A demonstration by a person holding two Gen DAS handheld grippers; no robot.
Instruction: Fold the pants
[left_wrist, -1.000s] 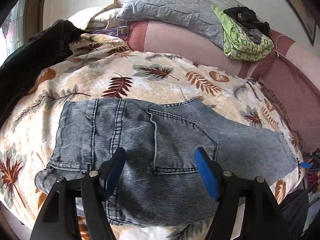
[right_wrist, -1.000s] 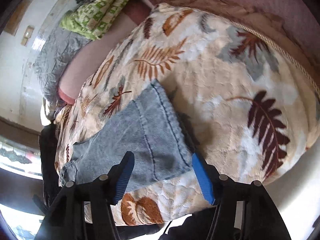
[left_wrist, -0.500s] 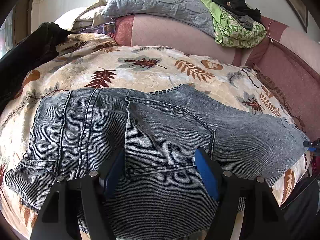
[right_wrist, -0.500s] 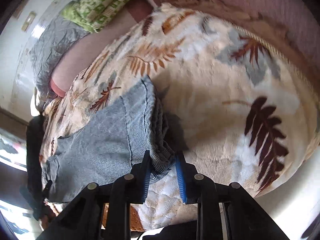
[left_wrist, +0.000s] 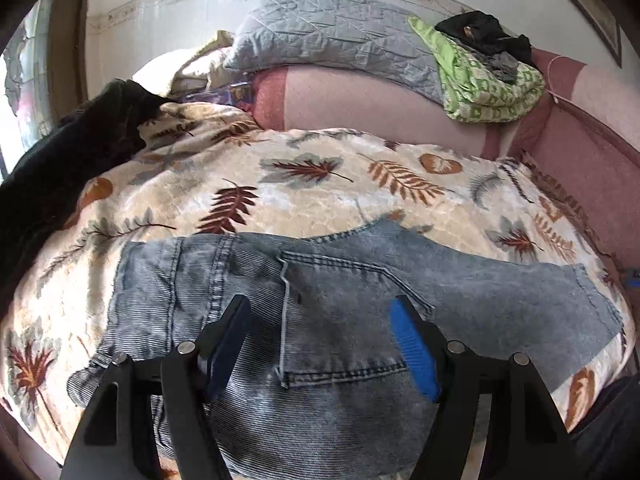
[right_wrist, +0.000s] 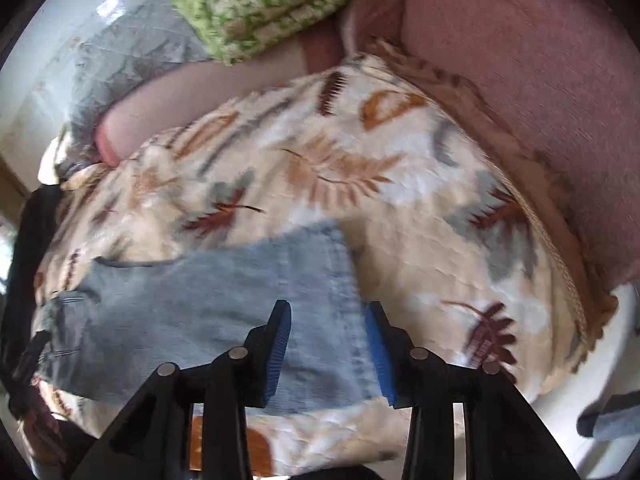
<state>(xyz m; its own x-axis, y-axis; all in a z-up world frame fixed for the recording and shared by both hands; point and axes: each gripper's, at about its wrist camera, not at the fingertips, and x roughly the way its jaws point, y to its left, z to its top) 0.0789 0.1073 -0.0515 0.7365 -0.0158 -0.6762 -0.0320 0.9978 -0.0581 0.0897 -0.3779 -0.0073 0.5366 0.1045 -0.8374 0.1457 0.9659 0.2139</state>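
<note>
Faded blue denim pants (left_wrist: 320,320) lie flat across a leaf-print blanket, waistband at the left, back pocket up, leg hem at the right. My left gripper (left_wrist: 320,340) is open and empty, hovering over the back pocket. In the right wrist view the leg end of the pants (right_wrist: 240,300) lies flat on the blanket. My right gripper (right_wrist: 326,350) is open, its blue pads either side of the hem edge, holding nothing. That view is blurred by motion.
The leaf-print blanket (left_wrist: 320,184) covers a pink sofa (left_wrist: 360,100). A grey quilted pillow (left_wrist: 340,40) and a green folded cloth (left_wrist: 488,80) sit on the backrest. A dark garment (left_wrist: 60,160) lies at the left. The blanket's front edge is near both grippers.
My right gripper, shut on the leg hem half a second ago, has opened and let the hem fall flat. My left gripper has drawn back a little and stays open.
</note>
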